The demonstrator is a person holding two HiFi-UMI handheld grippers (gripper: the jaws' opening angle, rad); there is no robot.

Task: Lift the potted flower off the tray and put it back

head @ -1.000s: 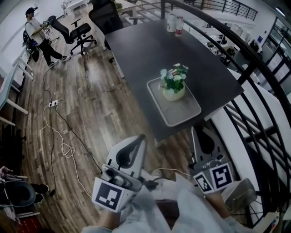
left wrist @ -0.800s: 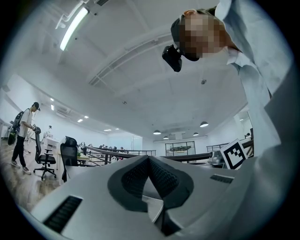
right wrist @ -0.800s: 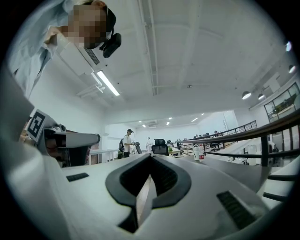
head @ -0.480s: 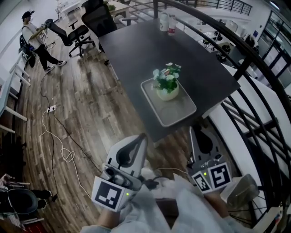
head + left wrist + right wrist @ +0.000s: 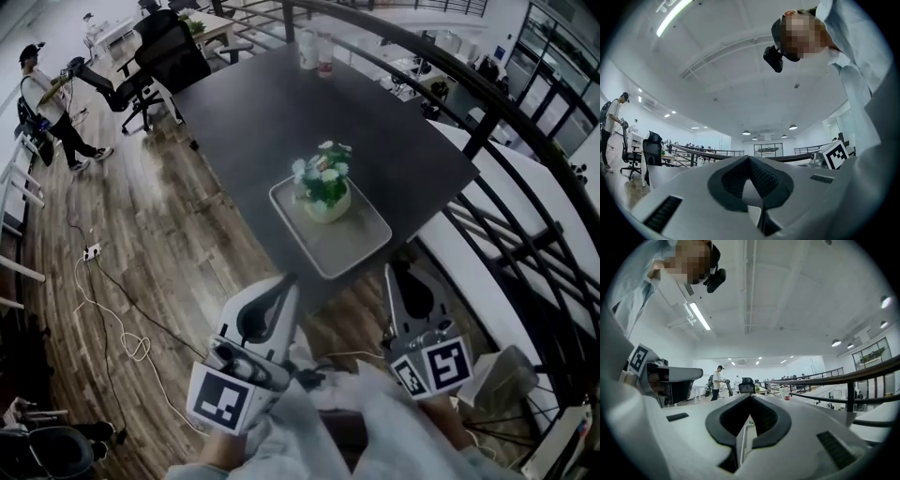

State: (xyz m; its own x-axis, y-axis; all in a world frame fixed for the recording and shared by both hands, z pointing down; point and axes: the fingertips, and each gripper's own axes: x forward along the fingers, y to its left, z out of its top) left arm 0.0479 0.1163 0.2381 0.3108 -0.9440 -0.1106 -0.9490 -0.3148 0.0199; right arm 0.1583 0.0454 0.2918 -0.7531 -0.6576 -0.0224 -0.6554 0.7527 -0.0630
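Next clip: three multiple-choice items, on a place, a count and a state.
1. The cream round pot of white flowers stands: A on the pale rectangular tray; B on the floor; C in a gripper.
2. Containers at the dark table's far edge: A none; B two; C five.
3. The right gripper's jaws: A wide open; B shut on the pot; C shut, empty.
1A, it sits at the tray's far end; 2B, a pair side by side; 3C, tips meet, nothing between.
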